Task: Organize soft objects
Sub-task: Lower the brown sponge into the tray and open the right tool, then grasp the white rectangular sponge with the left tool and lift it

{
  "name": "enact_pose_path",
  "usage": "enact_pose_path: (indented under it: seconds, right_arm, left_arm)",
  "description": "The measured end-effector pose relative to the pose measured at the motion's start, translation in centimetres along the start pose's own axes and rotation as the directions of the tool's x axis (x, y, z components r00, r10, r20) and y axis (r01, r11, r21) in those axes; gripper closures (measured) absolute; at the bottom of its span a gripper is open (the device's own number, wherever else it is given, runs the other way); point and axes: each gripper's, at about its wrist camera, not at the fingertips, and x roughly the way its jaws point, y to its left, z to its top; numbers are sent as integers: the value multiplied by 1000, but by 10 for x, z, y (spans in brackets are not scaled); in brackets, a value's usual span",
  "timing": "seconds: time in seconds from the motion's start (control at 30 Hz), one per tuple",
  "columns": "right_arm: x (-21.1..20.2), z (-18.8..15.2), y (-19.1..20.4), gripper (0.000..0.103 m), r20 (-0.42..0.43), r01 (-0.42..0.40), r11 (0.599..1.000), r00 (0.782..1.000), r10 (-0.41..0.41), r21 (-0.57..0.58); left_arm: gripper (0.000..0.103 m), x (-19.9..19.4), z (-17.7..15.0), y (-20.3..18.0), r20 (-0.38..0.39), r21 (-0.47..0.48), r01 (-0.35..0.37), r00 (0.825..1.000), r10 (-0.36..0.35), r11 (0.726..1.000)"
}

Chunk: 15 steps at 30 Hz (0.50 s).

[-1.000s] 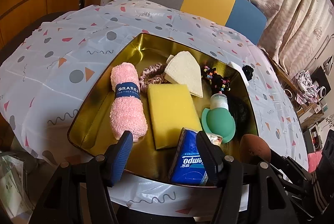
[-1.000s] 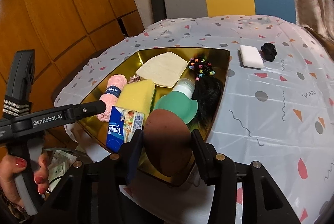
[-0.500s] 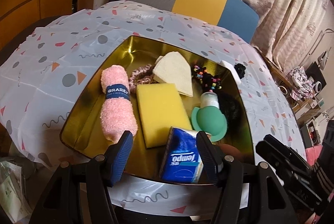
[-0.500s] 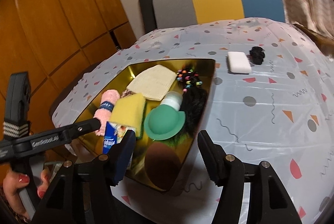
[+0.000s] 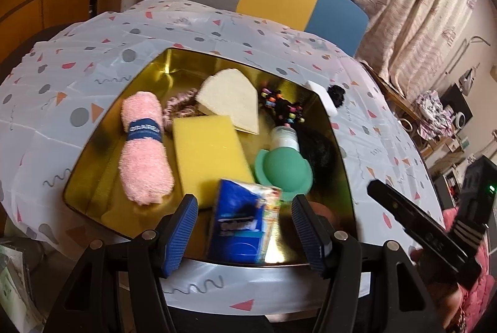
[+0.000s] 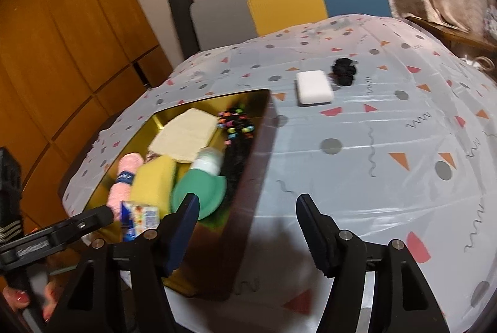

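Left wrist view: left gripper point(image 5: 245, 227) spread wide, nothing clamped, blue tissue pack point(image 5: 242, 224) between (untouched) inside gold tray point(image 5: 93, 159). Right gripper point(image 6: 248, 227) opening, empty, over tablecloth point(image 6: 372, 177); white sponge point(image 6: 313, 87) and black scrunchie point(image 6: 344, 70) outside tray.

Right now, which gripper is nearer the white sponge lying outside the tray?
Right. The right gripper, jaws opening and empty, faces the white sponge across bare tablecloth. The left gripper sits at the gold tray's near edge, tray between.
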Motion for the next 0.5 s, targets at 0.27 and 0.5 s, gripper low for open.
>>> enact_pose_path:
  seconds: [0.27,0.5]
  right_arm:
    - [6,10,-50,32,68,89,995,993,-92,44]
    - [19,29,-118,31,110,221,969,966,-233,110]
  left_arm:
    - [39,8,7,-39,-37,10,83,996,-82,997]
    - [38,19,39,-109,-51,70,146,988,-143,987]
